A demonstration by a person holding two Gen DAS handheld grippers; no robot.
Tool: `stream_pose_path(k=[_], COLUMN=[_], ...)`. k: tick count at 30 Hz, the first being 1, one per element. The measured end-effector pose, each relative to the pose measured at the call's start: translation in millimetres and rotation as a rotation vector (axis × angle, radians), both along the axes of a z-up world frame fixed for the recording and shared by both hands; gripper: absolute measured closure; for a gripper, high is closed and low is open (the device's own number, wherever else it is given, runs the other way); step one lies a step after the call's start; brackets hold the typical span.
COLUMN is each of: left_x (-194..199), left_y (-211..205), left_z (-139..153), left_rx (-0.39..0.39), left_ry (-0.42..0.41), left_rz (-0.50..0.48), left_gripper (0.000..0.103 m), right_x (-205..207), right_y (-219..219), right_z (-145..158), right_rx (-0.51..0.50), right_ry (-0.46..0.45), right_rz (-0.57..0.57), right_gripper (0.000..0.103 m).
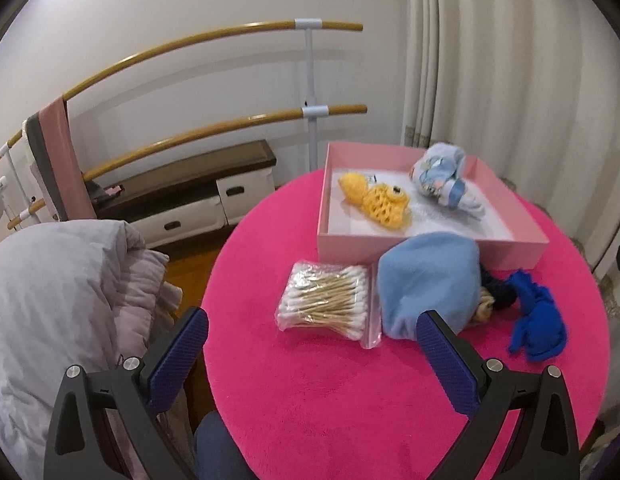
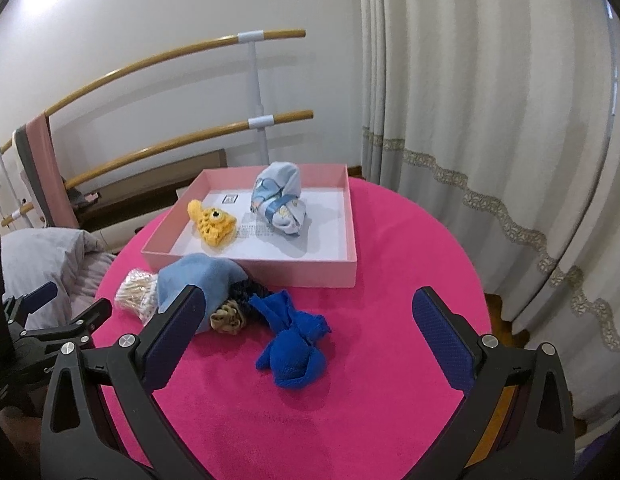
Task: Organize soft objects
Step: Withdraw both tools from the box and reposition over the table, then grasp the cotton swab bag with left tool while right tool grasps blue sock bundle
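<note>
A shallow pink box [image 1: 426, 246] [image 2: 250, 270] stands at the far side of a round pink table [image 1: 350, 400] [image 2: 350, 400]. In it lie a yellow crocheted toy [image 1: 380, 198] [image 2: 215, 226] and a rolled pale blue patterned cloth [image 1: 442, 176] [image 2: 280, 196]. In front of the box lie a light blue fleece cloth [image 1: 426, 280] [image 2: 198, 280], a dark scrunchie [image 1: 496, 290] [image 2: 244, 290], a tan scrunchie [image 2: 228, 318] and a royal blue knotted cloth [image 1: 536, 326] [image 2: 292, 344]. My left gripper [image 1: 314, 352] is open near the table's left edge. My right gripper [image 2: 306, 328] is open, hovering before the royal blue cloth.
A clear bag of cotton swabs [image 1: 326, 302] [image 2: 138, 294] lies left of the fleece cloth. A grey padded jacket [image 1: 58, 300] is draped left of the table. Wooden barre rails [image 1: 214, 36] and a low cabinet [image 1: 182, 196] stand behind; curtains [image 2: 490, 120] hang at the right.
</note>
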State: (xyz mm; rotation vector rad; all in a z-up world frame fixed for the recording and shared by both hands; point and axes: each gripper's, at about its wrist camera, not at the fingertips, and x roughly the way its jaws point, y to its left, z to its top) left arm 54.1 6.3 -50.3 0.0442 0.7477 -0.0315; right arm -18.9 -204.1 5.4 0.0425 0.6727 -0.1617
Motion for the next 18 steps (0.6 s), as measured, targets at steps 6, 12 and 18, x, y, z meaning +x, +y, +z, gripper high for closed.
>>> stream_pose_path(k=[6,12,18], left_x=[33,75,108], left_y=[-3,-6,-12], left_z=[-27,-59,-76], left_rx=[0.02,0.047,0.073], left_ry=[0.049,0.117,0.133], left_rz=[-0.016,-0.019,-0.035], left_gripper=[0.0,0.0,0.0], right_x=[16,31,44], right_y=[3,1,-3], right_z=[-22,-47,-62], right_rx=[-0.02,-0.012,-0.013], right_ry=[0.074,0.147,0.193], right_rz=[0.012,0.01,0.014], right_gripper=[0.0,0.0,0.0])
